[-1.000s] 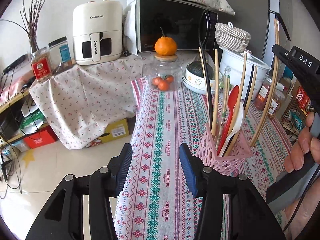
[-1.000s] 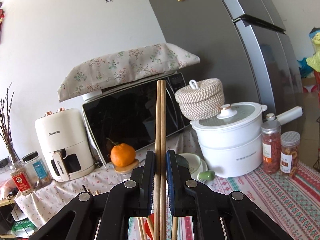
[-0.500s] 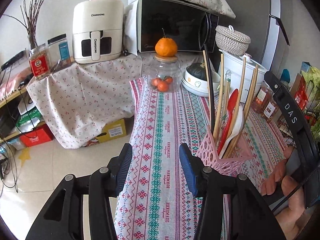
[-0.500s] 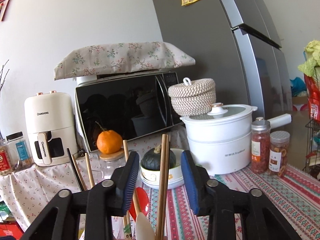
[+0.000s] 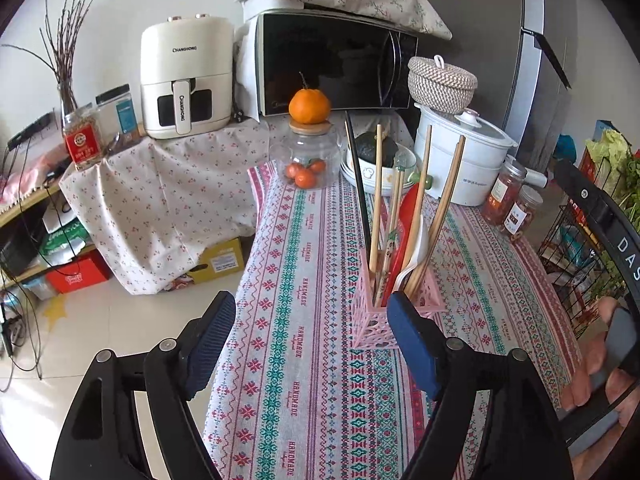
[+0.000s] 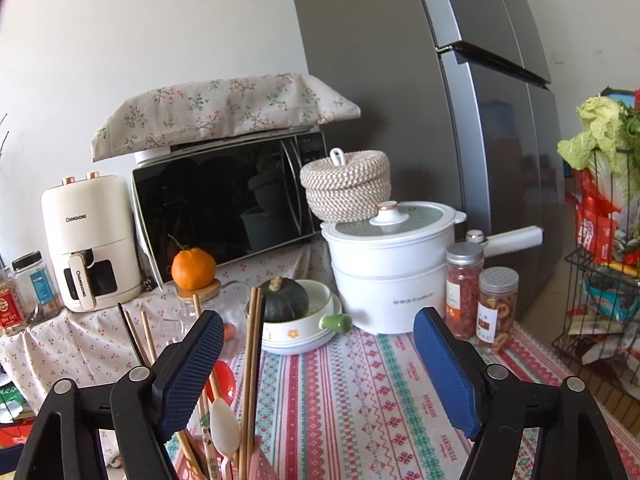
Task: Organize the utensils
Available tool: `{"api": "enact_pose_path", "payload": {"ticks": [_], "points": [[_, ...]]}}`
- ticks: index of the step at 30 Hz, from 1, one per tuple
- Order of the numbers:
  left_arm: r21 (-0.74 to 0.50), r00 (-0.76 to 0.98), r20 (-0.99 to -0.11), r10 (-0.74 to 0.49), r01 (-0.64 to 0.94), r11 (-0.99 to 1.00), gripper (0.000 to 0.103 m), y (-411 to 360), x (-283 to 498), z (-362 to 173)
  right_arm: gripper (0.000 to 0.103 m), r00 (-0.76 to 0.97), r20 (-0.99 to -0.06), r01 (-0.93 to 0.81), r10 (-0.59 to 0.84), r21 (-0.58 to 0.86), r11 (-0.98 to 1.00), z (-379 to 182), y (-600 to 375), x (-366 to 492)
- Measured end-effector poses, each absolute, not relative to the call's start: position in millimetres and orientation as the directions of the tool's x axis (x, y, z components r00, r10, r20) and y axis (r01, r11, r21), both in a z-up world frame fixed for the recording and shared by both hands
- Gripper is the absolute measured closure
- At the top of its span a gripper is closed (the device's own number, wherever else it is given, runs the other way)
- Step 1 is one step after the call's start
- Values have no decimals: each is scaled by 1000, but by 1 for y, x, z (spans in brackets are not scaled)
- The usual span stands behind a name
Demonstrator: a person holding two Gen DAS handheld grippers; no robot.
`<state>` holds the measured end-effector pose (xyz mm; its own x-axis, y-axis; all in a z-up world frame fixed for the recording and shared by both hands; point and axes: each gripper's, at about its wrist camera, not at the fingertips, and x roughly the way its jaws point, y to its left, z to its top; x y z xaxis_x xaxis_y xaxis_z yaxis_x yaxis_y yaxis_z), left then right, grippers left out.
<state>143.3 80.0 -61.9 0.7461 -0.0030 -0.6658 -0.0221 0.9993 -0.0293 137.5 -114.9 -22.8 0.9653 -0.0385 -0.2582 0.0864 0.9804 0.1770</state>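
Note:
A pink lattice holder (image 5: 372, 328) stands on the striped tablecloth, holding wooden chopsticks (image 5: 444, 204), a black chopstick (image 5: 358, 184), a red spoon (image 5: 408, 232) and a white spoon (image 5: 418, 248). My left gripper (image 5: 311, 304) hovers over the cloth just left of the holder. Its jaws are opening and nothing is between them. My right gripper (image 6: 319, 320) is above and behind the holder (image 6: 260, 464), jaws opening wide. The pair of wooden chopsticks (image 6: 252, 360) stands free in the holder near its left pad, touching neither pad.
Behind the holder are a glass jar (image 5: 306, 160) with an orange on its lid, a bowl with a green pumpkin (image 6: 288, 304), a white pot (image 6: 392, 272) and two spice jars (image 6: 464, 288). A wire rack (image 6: 600, 340) stands right of the table. A hand (image 5: 608, 360) holds the right gripper's handle.
The right gripper let go of the pair of wooden chopsticks, which dropped into the pink holder, and its jaws spread wide. The left gripper opened wider and rose a little.

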Motion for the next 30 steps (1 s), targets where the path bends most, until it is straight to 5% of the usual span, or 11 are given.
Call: {"api": "enact_pose_path", "payload": {"ticks": [6, 21, 30], "points": [[33, 788, -609, 94, -92, 995, 0, 63, 104, -36, 1, 929, -367, 107, -37, 173, 979, -17, -139, 118], [22, 752, -657, 47, -43, 999, 0, 37, 50, -17, 0, 826, -552, 51, -110, -123, 991, -3, -158, 65], [-2, 760, -650, 23, -32, 999, 0, 37, 36, -13, 0, 806, -590, -11, -46, -92, 996, 8, -171, 32]]}}
